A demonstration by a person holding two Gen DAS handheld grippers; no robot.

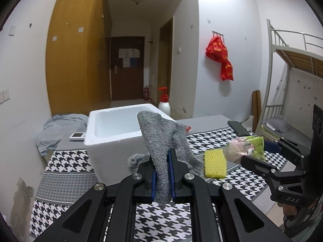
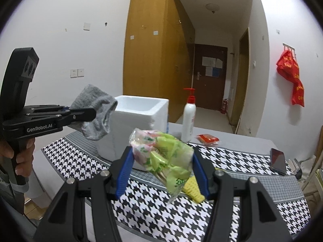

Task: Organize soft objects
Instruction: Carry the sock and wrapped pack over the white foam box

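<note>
**Both grippers loaded in front of the foam box**

The left gripper (image 1: 161, 173) has its blue-padded fingers clenched tight on a grey knitted sock (image 1: 161, 139), and the sock stands up out of the grip, flopping over toward the open white foam box (image 1: 113, 129) right behind it. From the right wrist view the sock (image 2: 94, 111) hangs in the air beside the box's near corner, with a person's hand (image 2: 20, 157) wrapped round the left gripper's handle.

Over to the right gripper (image 2: 161, 171): its fingers stand fairly wide but are grasping a crinkly green-and-pink plastic packet (image 2: 165, 157), pinched between the blue pads and held up clear of the houndstooth-covered surface (image 2: 232, 157). A yellow sponge (image 1: 215, 164) lies flat on the cloth, between the two grippers. Further back sit a white pump bottle (image 2: 188, 119) with a red top, a small red sachet (image 2: 208, 139) and a dark phone (image 2: 278, 161), well apart to the right.
</note>
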